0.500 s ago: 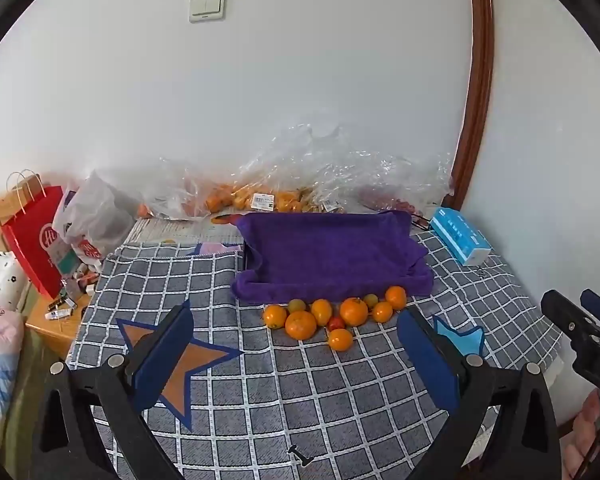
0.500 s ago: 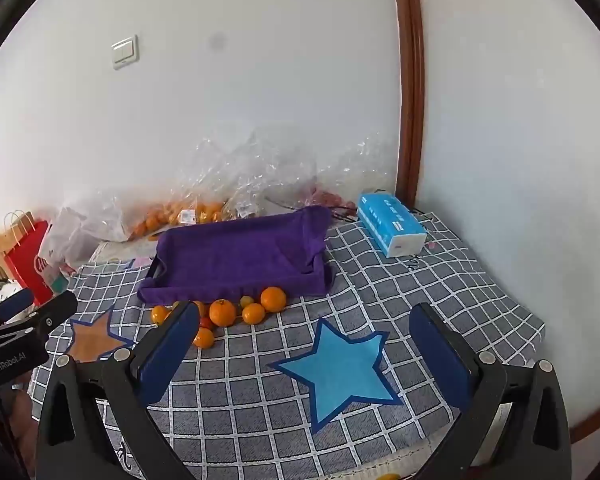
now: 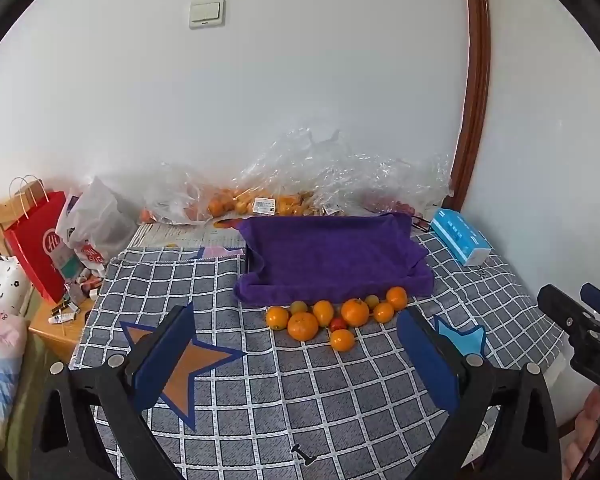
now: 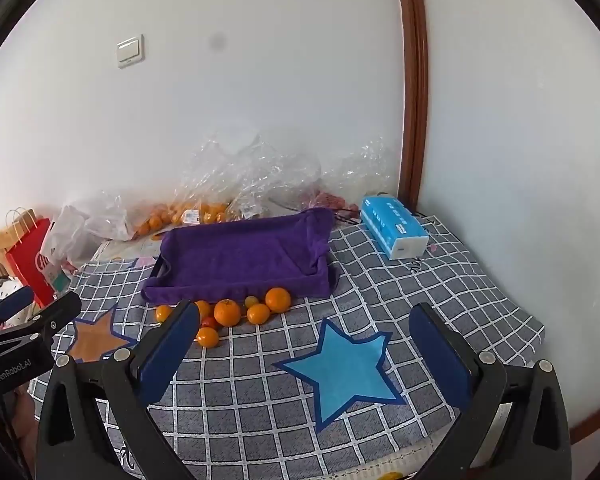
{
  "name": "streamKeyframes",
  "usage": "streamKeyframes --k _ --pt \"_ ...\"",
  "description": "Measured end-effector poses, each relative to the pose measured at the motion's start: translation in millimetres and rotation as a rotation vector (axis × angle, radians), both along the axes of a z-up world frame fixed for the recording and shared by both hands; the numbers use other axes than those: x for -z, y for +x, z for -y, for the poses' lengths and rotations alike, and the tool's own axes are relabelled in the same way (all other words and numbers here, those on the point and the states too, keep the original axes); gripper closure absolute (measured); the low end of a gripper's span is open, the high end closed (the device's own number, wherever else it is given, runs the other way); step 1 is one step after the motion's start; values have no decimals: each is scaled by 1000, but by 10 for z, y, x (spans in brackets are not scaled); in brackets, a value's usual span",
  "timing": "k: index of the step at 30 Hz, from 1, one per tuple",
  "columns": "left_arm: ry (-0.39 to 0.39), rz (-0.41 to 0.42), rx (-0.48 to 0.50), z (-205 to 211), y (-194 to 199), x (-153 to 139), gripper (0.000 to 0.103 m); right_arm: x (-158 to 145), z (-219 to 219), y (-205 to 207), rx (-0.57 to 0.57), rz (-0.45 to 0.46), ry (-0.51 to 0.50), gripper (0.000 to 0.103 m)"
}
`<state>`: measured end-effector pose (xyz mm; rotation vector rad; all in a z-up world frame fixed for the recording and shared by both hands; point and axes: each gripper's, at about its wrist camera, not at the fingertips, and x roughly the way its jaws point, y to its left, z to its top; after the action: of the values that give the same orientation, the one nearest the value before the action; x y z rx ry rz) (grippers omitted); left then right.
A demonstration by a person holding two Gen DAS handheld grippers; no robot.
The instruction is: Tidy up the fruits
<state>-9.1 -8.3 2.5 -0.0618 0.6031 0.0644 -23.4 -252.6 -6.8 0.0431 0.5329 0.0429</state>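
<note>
Several oranges [image 3: 302, 325] [image 4: 227, 312], a small red tomato [image 3: 338, 323] [image 4: 209, 322] and small greenish fruits [image 3: 371, 301] [image 4: 251, 301] lie in a cluster on the checked tablecloth. Just behind them stands a tray draped in a purple towel [image 3: 332, 256] [image 4: 240, 256], with nothing on it. My left gripper [image 3: 296, 354] hovers open in front of the cluster, fingers empty. My right gripper [image 4: 308, 350] is open over a blue star [image 4: 342, 372], to the right of the fruit. The right gripper's body [image 3: 580, 328] shows at the left wrist view's right edge.
Clear plastic bags with more oranges [image 3: 260, 204] [image 4: 204, 210] lie against the wall. A blue tissue box [image 3: 460, 240] [image 4: 394, 232] sits at the right. A red paper bag [image 3: 40, 248] and small clutter stand left of the table. An orange star [image 3: 184, 364] marks the cloth.
</note>
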Motion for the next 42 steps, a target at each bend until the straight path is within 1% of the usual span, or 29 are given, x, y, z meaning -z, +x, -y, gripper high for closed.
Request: streamKeyframes --k 8,20,23,42 --pt "-10 14 -8 -51 -40 -20 1 0 -19 23 -6 1 3 0" --pt "-14 17 -6 -66 -54 -21 1 26 -26 25 -15 -2 14 0" --pt "-18 15 -6 -72 -53 -14 1 20 -44 12 -13 8 5 0" --pt "-21 21 -1 -54 -74 -24 1 13 -45 -19 -22 20 23 0"
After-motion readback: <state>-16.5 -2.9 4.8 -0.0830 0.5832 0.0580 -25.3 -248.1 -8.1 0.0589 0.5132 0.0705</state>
